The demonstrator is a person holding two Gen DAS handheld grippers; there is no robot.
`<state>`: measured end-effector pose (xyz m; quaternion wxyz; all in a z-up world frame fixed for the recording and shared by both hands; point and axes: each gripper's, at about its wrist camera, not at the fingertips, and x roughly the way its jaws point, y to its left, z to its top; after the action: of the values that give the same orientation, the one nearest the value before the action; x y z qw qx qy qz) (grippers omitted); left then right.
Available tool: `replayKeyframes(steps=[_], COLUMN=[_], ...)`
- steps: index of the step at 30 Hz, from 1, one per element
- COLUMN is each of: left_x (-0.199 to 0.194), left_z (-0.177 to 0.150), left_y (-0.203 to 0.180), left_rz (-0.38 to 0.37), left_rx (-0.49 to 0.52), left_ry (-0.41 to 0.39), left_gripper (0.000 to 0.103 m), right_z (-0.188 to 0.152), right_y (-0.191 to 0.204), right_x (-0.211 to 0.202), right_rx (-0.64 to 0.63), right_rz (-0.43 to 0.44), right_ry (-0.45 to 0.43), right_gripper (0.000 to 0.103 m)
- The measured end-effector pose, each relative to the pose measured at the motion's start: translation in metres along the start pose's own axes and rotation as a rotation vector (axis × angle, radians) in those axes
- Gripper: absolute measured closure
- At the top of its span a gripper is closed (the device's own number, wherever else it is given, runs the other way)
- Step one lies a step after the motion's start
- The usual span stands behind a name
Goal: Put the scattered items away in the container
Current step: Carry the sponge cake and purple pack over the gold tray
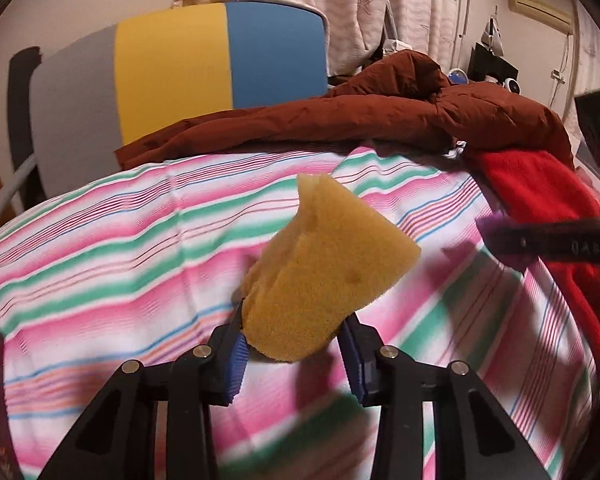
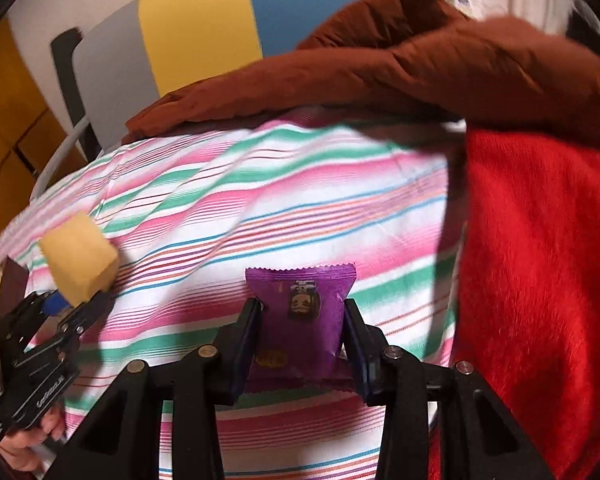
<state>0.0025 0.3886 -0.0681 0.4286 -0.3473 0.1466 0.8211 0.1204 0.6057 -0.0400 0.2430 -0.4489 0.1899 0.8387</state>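
Note:
My left gripper (image 1: 296,344) is shut on a yellow sponge (image 1: 324,264), squeezed between the blue pads and held above the striped bedsheet (image 1: 120,248). In the right wrist view the same sponge (image 2: 80,264) and left gripper (image 2: 74,304) appear at the far left, with a hand (image 2: 32,436) below them. My right gripper (image 2: 302,312) is shut on a purple snack packet (image 2: 304,332), which stands upright between the fingers over the sheet (image 2: 260,200). In the left wrist view, the right gripper (image 1: 540,240) reaches in from the right edge. I cannot make out a container in either view.
A brown quilt (image 1: 380,116) lies along the far side of the bed, and a red fleece blanket (image 2: 540,280) covers the right side. A grey, yellow and blue panel (image 1: 172,72) stands behind the bed. A dark brown object (image 2: 10,284) sits at the left edge.

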Motion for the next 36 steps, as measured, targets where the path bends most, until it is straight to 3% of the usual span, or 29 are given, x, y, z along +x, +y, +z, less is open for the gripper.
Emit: replayKeyframes(steps=[10, 18, 24, 29, 36], left_x=[-0.039, -0.071, -0.094, -0.117, -0.160], left_z=[-0.030, -0.045, -0.058, -0.062, -0.067], left_y=[-0.002, 0.015, 0.028, 0.047, 0.064], left_rz=[-0.017, -0.043, -0.051, -0.054, -0.041], left_rx=[-0.033, -0.146, -0.166, -0.220, -0.207], left_ry=[-0.034, -0.061, -0.077, -0.091, -0.139], left_gripper=[0.063, 0.064, 0.064, 0.064, 0.064], right_z=[0.001, -0.002, -0.004, -0.003, -0.005], right_y=[0.029, 0.037, 0.046, 0.050, 0.072], right_x=[-0.010, -0.013, -0.017, -0.027, -0.041], right_rx=[-0.168, -0.207, -0.258, -0.282, -0.344], right_rz=[-0.086, -0.121, -0.144, -0.141, -0.125], right_ry=[-0.072, -0.091, -0.116, -0.169, -0.224], right_gripper=[0.062, 0.062, 0.062, 0.062, 0.062])
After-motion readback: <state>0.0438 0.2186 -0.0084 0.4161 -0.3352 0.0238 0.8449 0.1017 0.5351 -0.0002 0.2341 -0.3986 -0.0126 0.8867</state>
